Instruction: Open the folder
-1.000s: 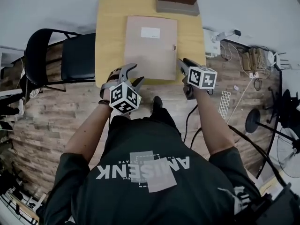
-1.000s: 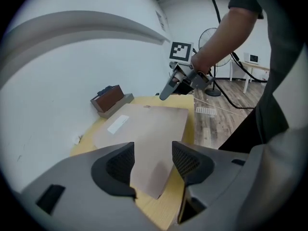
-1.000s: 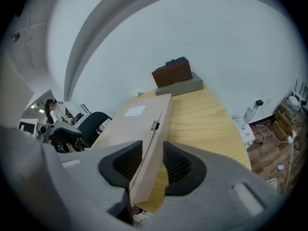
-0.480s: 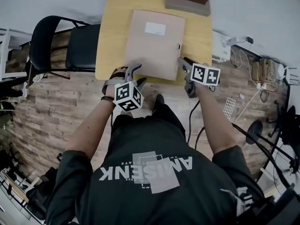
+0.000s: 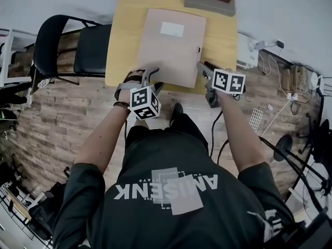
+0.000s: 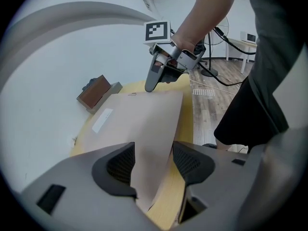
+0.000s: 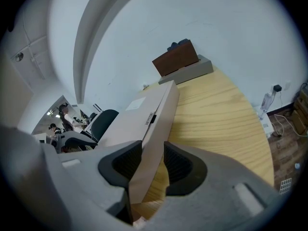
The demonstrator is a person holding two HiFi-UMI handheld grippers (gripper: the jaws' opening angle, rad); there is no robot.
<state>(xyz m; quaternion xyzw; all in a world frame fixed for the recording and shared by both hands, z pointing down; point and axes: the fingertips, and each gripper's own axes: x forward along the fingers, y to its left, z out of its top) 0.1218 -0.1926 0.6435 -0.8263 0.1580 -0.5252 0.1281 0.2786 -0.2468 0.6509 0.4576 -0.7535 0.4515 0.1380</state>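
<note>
The folder [image 5: 174,45] lay flat and closed on the table [image 5: 120,61]. No part of the opening was complete, and the cover had yet to be lifted. The left gripper [image 6: 153,158] stood spread, its 2 jaws straddling the folder's near left corner without pinching it. The right gripper [image 7: 153,162] stood spread about the near right edge, pads close beside it.

Beige folder [image 5: 174,51], white label [image 5: 171,29], yellow wood-grain table [image 5: 124,35], black chair [image 5: 93,48].
</note>
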